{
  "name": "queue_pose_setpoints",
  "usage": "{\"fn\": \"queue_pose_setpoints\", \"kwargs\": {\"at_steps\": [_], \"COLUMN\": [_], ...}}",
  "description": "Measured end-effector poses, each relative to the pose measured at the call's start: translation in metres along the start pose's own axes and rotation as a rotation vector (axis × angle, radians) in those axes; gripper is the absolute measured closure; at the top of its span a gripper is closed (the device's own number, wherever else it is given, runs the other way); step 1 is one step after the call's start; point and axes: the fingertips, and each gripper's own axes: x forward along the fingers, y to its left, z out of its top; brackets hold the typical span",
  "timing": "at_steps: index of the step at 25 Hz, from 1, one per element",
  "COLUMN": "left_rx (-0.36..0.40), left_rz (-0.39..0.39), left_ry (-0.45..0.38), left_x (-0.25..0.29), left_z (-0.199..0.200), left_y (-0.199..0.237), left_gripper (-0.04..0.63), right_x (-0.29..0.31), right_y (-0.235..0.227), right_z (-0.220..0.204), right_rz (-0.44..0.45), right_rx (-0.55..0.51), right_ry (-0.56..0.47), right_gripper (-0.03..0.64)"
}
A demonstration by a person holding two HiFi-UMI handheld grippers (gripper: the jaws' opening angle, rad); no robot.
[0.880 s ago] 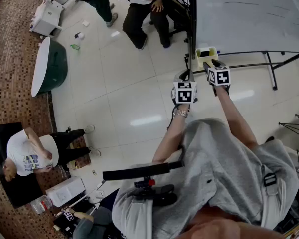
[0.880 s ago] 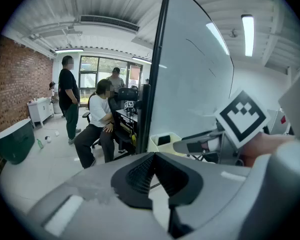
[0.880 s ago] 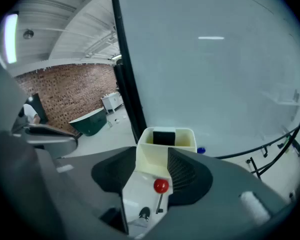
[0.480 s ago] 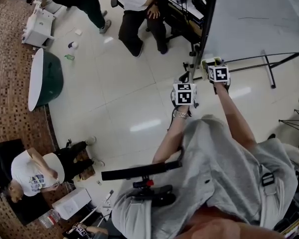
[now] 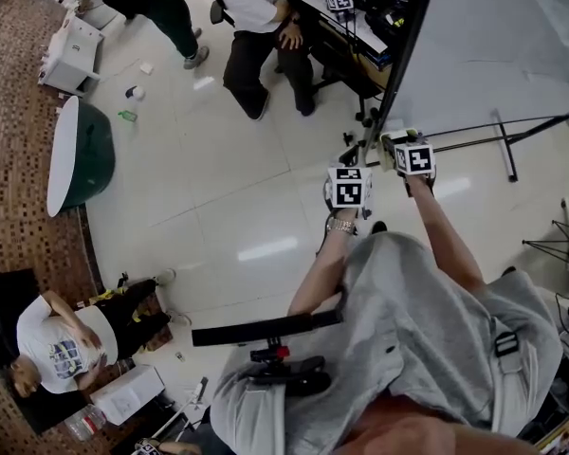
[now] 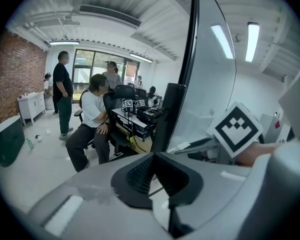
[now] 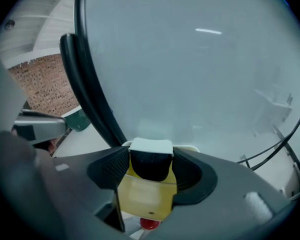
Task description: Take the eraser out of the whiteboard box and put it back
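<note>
The eraser (image 7: 150, 160), white-backed with black felt, stands upright between my right gripper's (image 7: 151, 165) pads, which press on both its sides. Its lower end is still in the mouth of the yellow whiteboard box (image 7: 147, 196) just below. In the head view the right gripper (image 5: 394, 141) is over the box (image 5: 386, 152) at the lower left corner of the whiteboard (image 5: 512, 45). My left gripper (image 5: 350, 153) hangs close to the left of it, its tips (image 6: 154, 156) together and holding nothing.
The whiteboard's black frame post (image 6: 187, 59) and its floor stand (image 5: 507, 140) are right beside both grippers. A seated person (image 5: 256, 17), a desk with gear (image 5: 360, 8) and a green tub (image 5: 76, 150) lie to the left on the tiled floor. A red object (image 7: 150, 224) shows under the box.
The right gripper has moved in over the yellow box, which now shows only at its edge in the head view. The left gripper has kept beside it.
</note>
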Motion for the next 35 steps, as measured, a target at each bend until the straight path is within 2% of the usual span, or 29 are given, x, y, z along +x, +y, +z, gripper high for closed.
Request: {"fn": "queue_pose_setpoints", "kwargs": {"at_steps": [7,11,19,24,32,33,34,35], "left_rx": [-0.014,-0.018,-0.002,-0.008,-0.010,-0.007,-0.005,-0.003], "left_rz": [0.010,0.009,-0.014,-0.027,-0.064,-0.060,-0.052,-0.041], "left_ry": [-0.011,0.005,0.009,0.015,0.044,0.044,0.043,0.040], "left_x": [0.005,0.007,0.013,0.010,0.005,0.003,0.000,-0.002], "left_z": [0.008,0.002,0.003,-0.003,-0.032,-0.035,-0.037,-0.039], "left_y": [0.004,0.004,-0.010,-0.015,-0.047,-0.050,-0.053,-0.057], "left_gripper": [0.592,0.592,0.592,0.592,0.592,0.592,0.592,0.592], "right_x": [-0.085,-0.119,-0.067,-0.041,-0.070,-0.075,-0.079,-0.084], "right_y": [0.013,0.016,0.001,-0.005,-0.009,-0.008,-0.008,-0.008], "right_z": [0.049,0.050,-0.012,-0.038,-0.024,-0.022,-0.021,-0.023], "right_rz": [0.087,0.125,0.082,0.034,0.018,0.013,0.012,0.018], "right_rx": [-0.007,0.019,0.032,-0.001,0.041,0.029,0.016,0.007], "right_ry": [-0.152,-0.139,0.001,0.053,-0.053,-0.076,-0.098,-0.116], "right_gripper": [0.342,0.342,0.342,0.337,0.328,0.345,0.422,0.563]}}
